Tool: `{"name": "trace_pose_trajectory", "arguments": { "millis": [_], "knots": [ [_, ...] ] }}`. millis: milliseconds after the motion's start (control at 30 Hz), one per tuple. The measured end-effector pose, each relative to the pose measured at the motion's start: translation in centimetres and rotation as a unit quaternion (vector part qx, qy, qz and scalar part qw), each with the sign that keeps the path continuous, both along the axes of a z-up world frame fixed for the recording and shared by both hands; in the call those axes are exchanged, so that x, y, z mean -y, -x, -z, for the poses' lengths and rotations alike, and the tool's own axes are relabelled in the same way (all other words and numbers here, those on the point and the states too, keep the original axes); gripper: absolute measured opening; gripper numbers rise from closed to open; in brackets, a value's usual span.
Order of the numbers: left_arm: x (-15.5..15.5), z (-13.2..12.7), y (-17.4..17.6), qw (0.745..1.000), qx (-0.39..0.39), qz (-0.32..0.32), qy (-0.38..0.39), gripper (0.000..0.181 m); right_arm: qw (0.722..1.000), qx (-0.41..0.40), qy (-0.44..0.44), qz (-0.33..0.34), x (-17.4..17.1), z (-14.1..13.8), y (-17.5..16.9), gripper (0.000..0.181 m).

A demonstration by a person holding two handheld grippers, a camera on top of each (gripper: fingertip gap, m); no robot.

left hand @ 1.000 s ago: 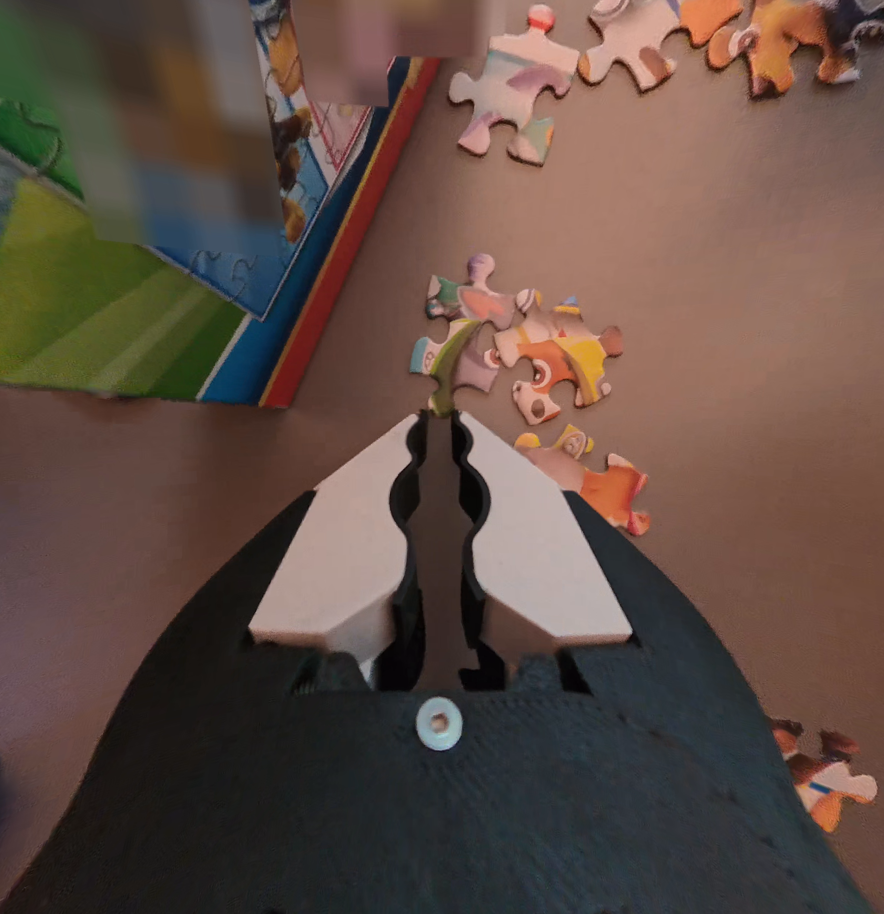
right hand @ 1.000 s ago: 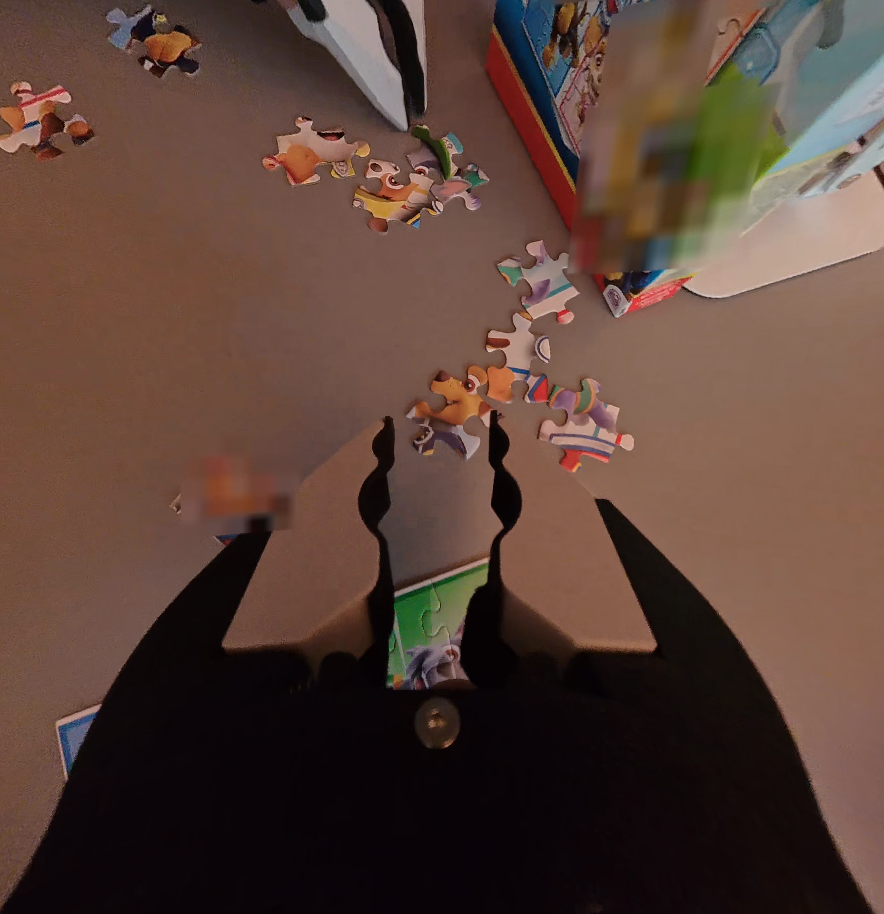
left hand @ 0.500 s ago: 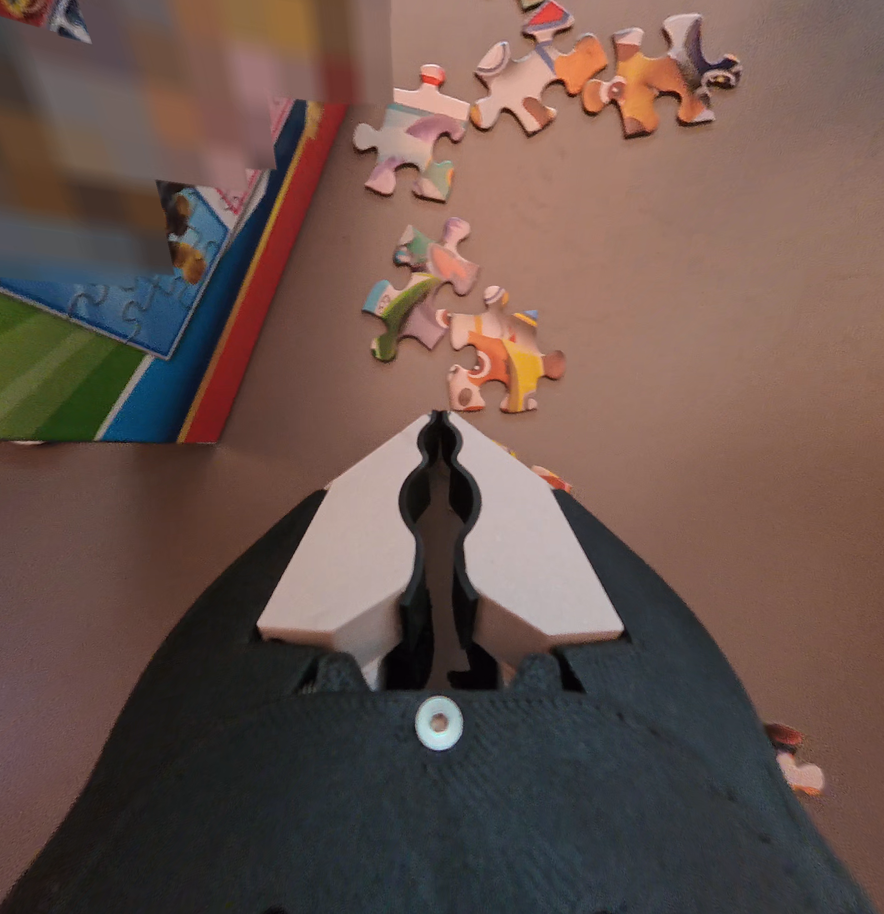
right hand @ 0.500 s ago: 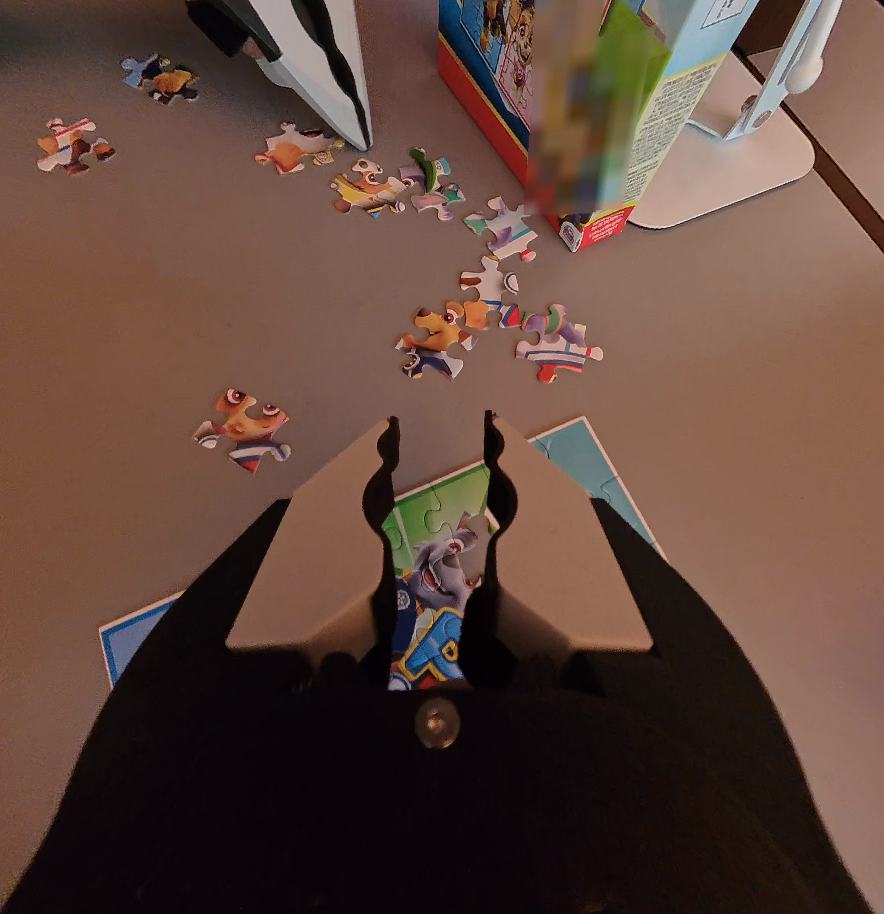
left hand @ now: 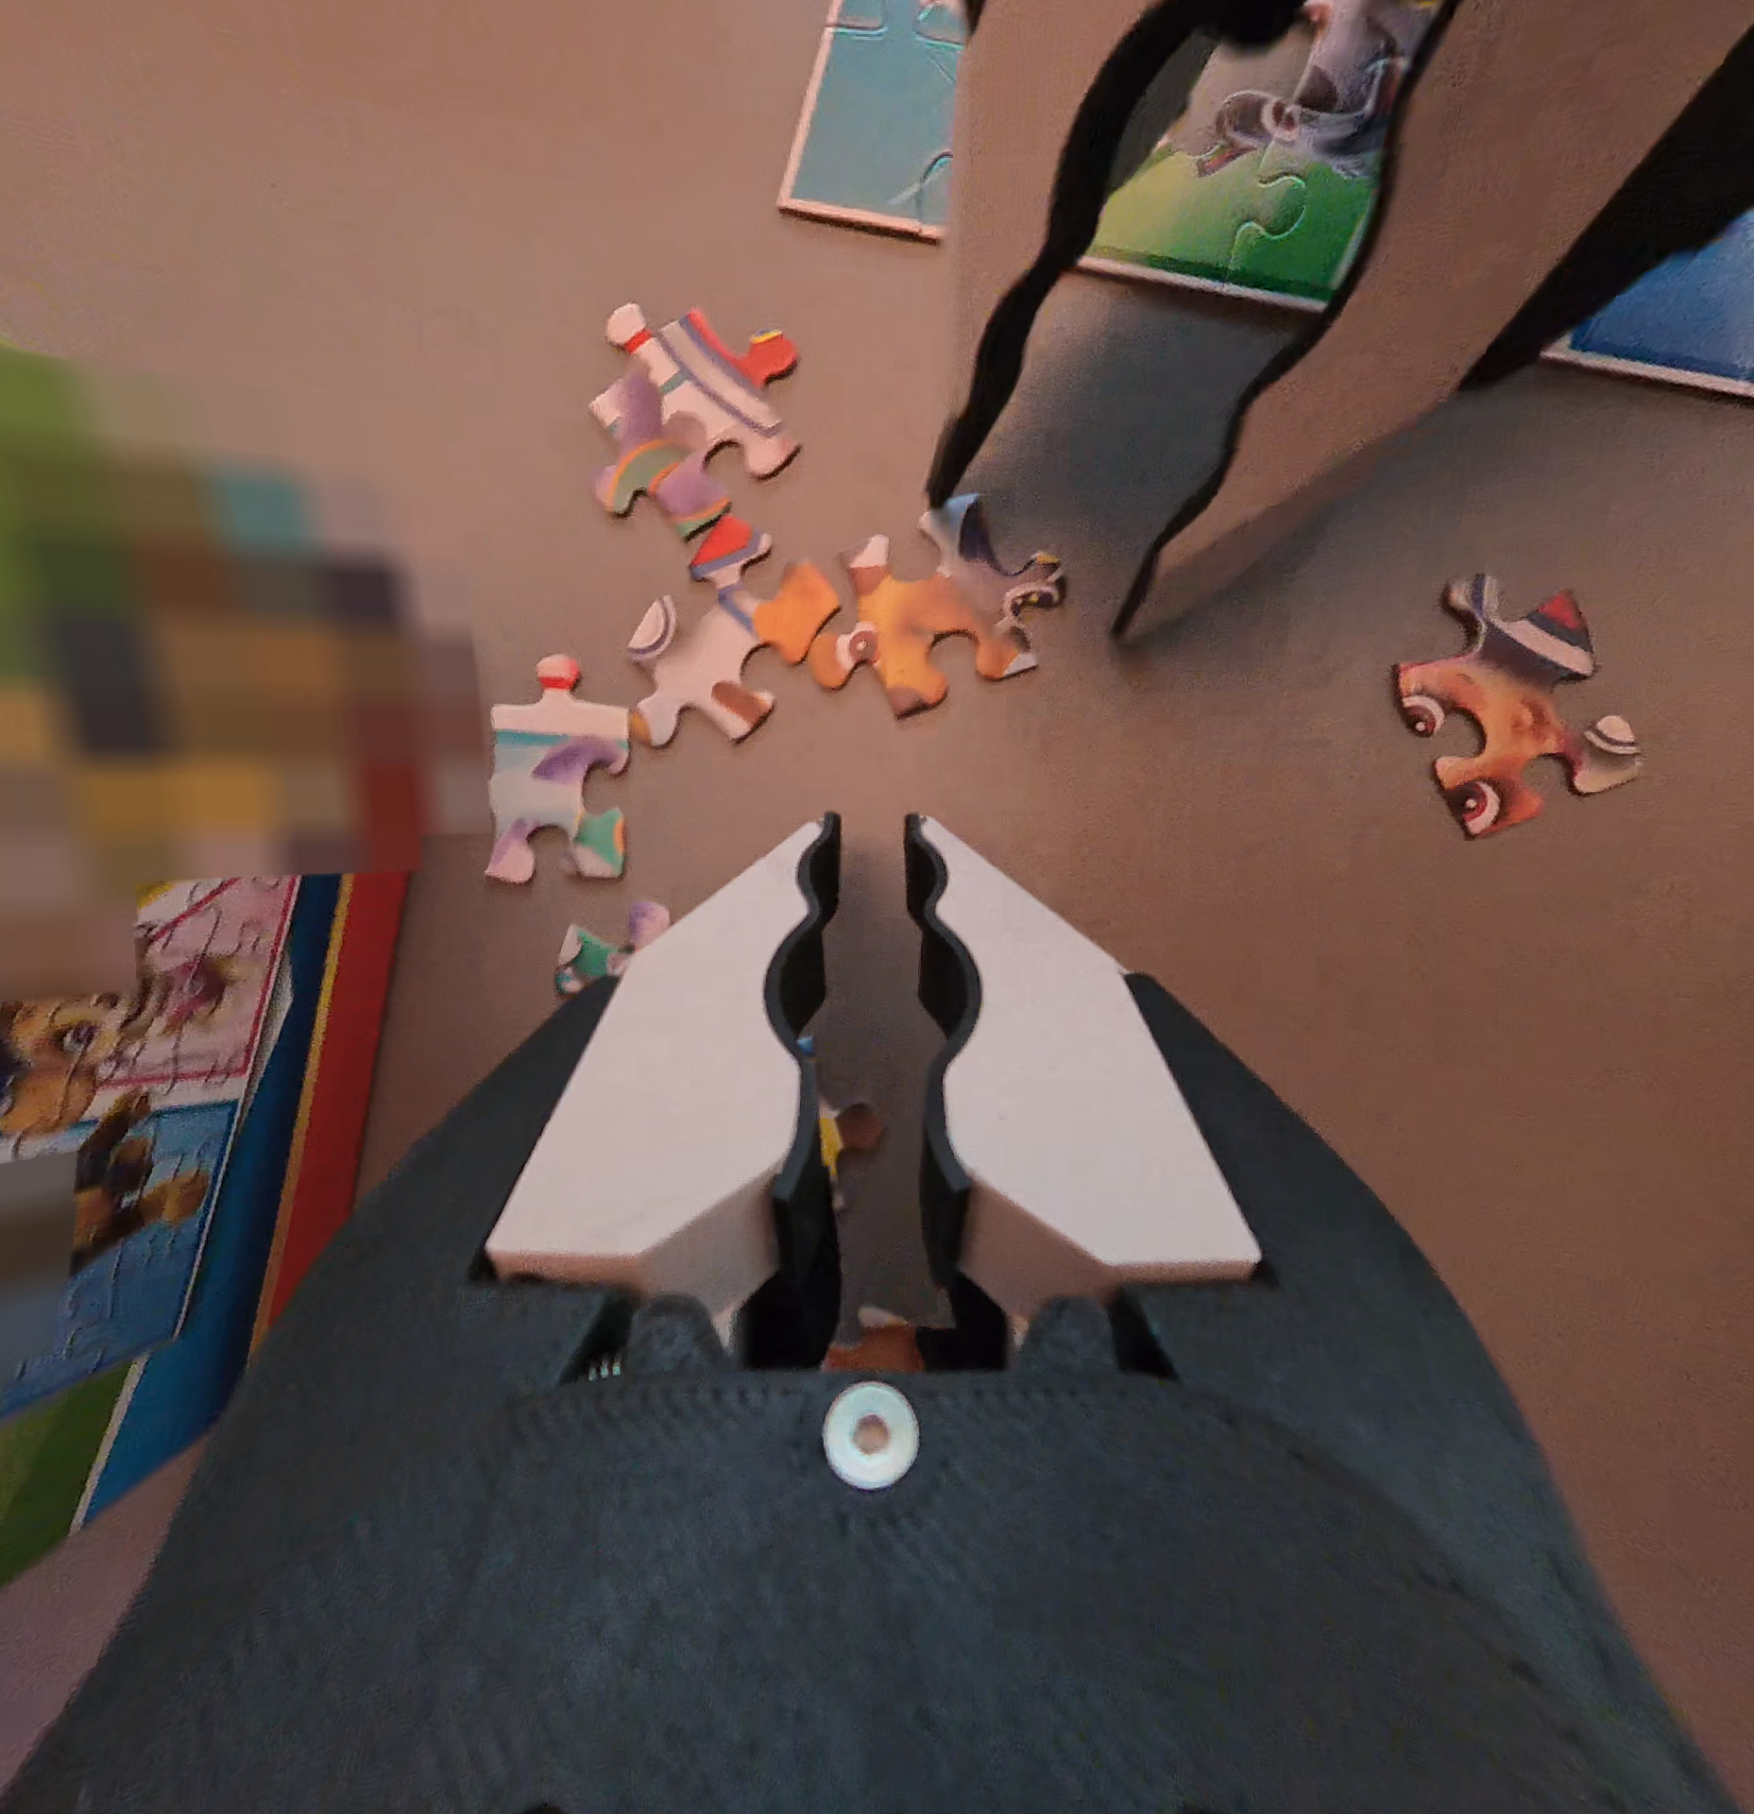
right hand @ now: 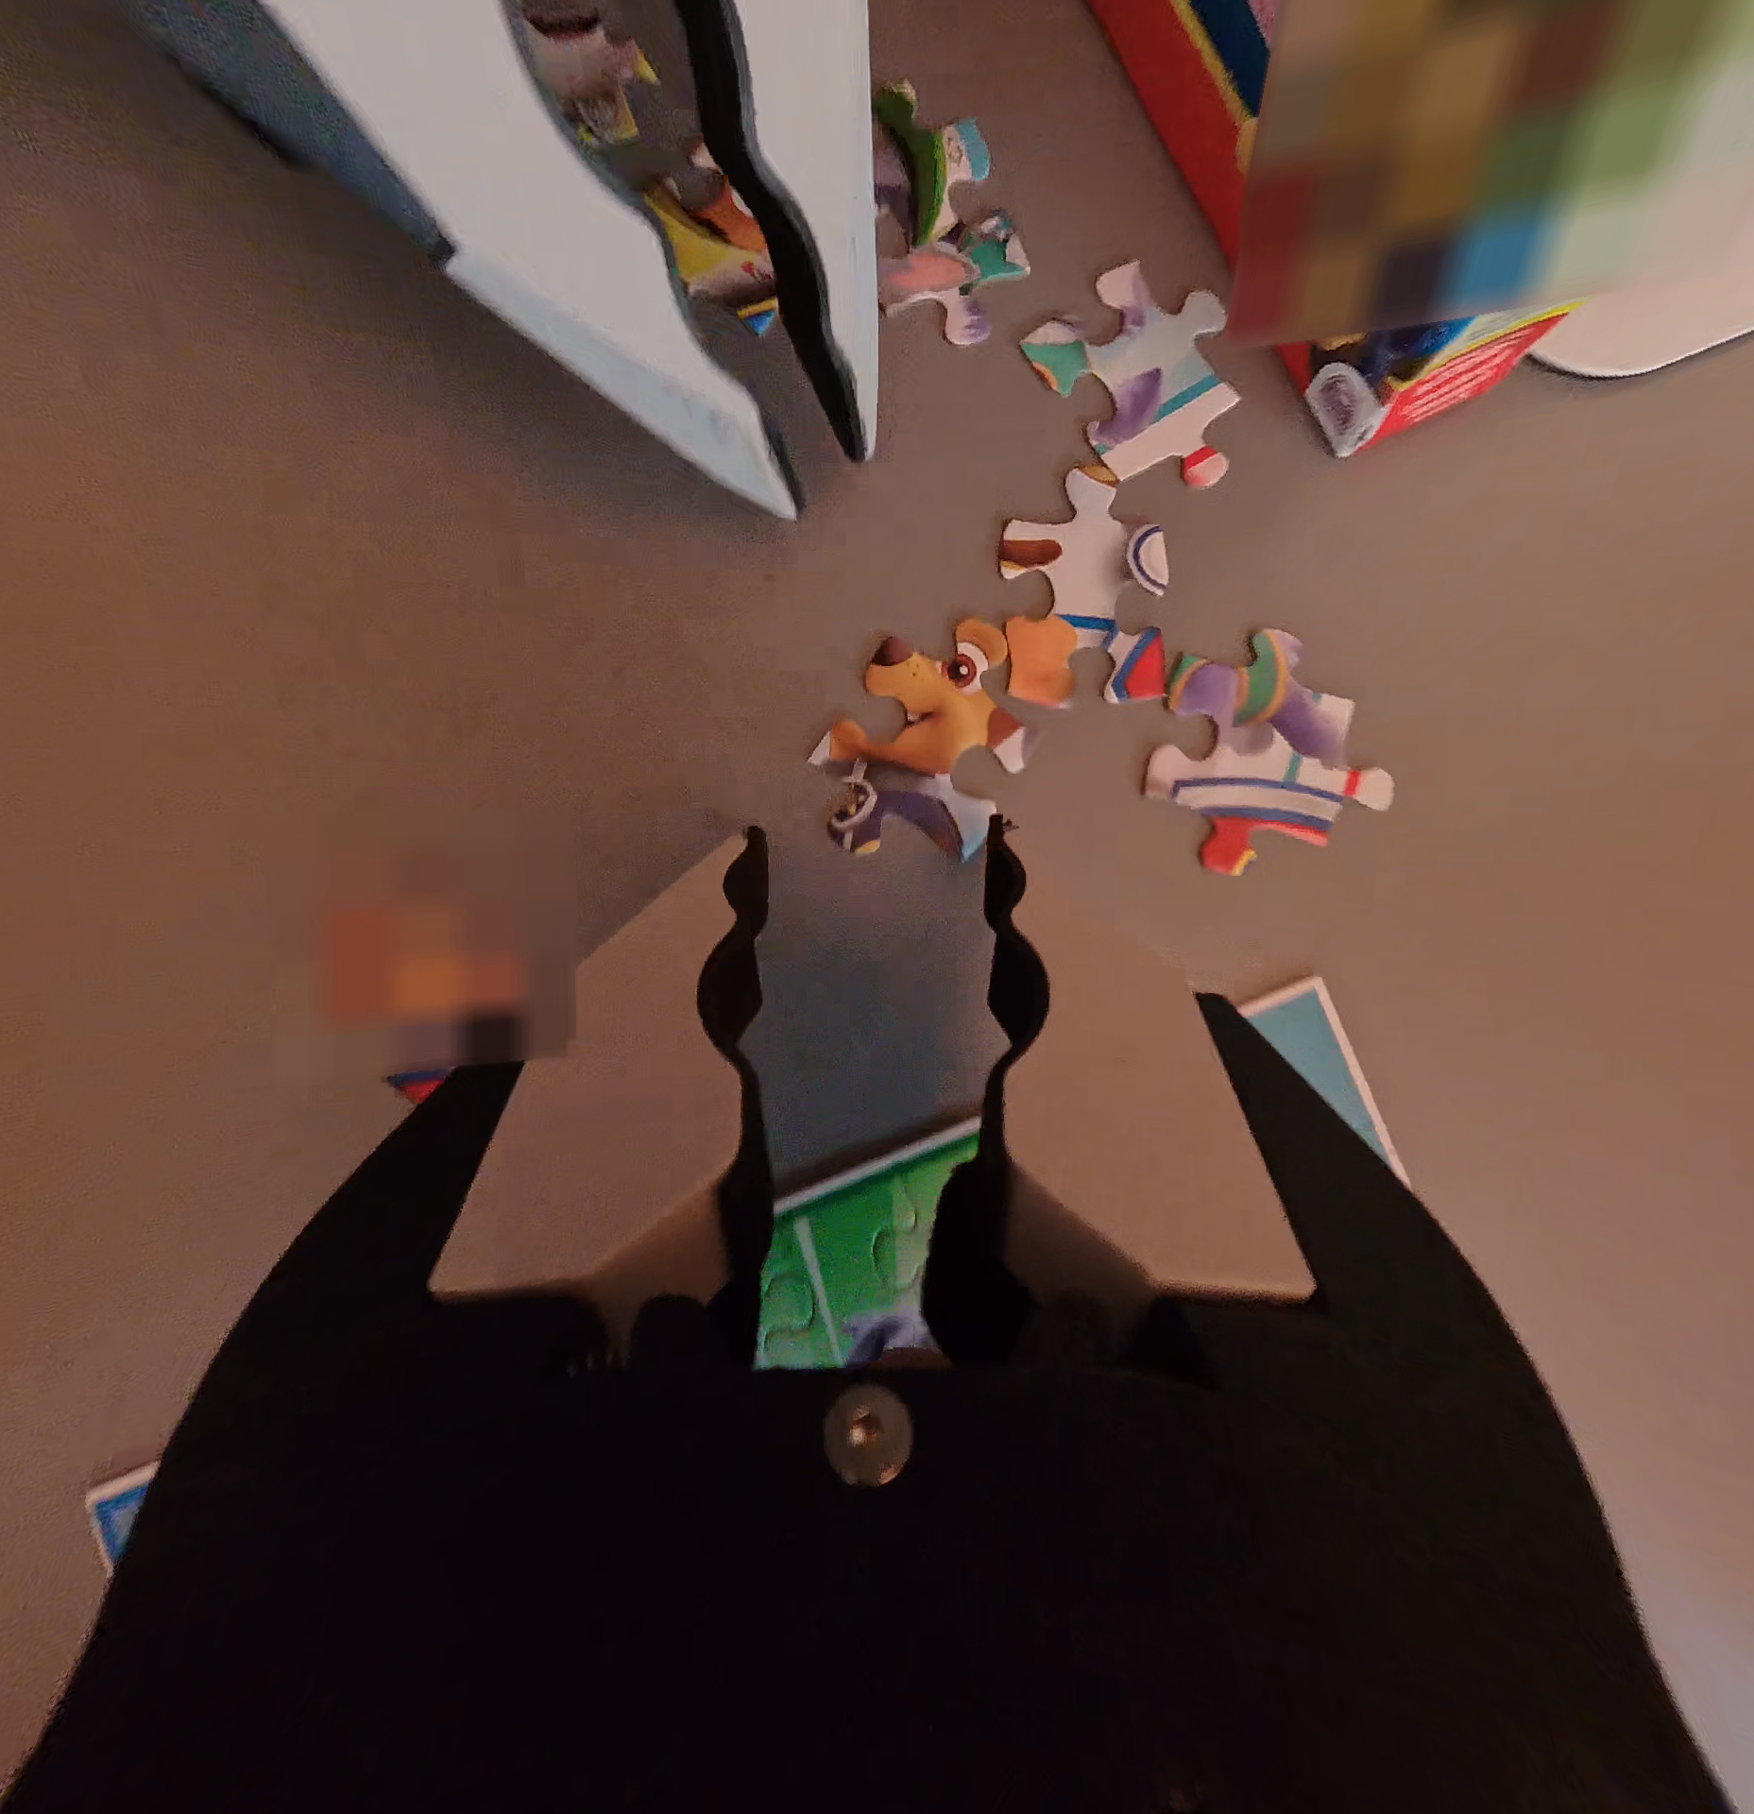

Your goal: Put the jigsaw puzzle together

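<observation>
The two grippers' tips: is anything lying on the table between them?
Mostly bare table between the left gripper and right gripper in the right wrist view; the orange dog piece sits just beside.
</observation>
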State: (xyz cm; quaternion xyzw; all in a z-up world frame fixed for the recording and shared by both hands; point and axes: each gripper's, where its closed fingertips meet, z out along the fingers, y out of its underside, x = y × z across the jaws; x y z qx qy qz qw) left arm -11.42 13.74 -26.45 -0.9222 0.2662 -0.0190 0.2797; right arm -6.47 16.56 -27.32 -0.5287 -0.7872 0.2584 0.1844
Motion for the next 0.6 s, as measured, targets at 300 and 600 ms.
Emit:
{"name": "trace_pose_trajectory", "arguments": {
  "millis": [300,600],
  "knots": [
    [4.6,-0.2,-2.1,1.0,0.016,0.01,-0.002,0.018,0.997,0.035,0.017,-0.071,6.1,0.2,0.0,0.021],
    [13.1,1.1,-6.5,0.999,0.028,0.039,-0.001,0.019,0.989,0.037,-0.019,-0.143,14.4,0.3,-4.2,0.019]
  ]
}}
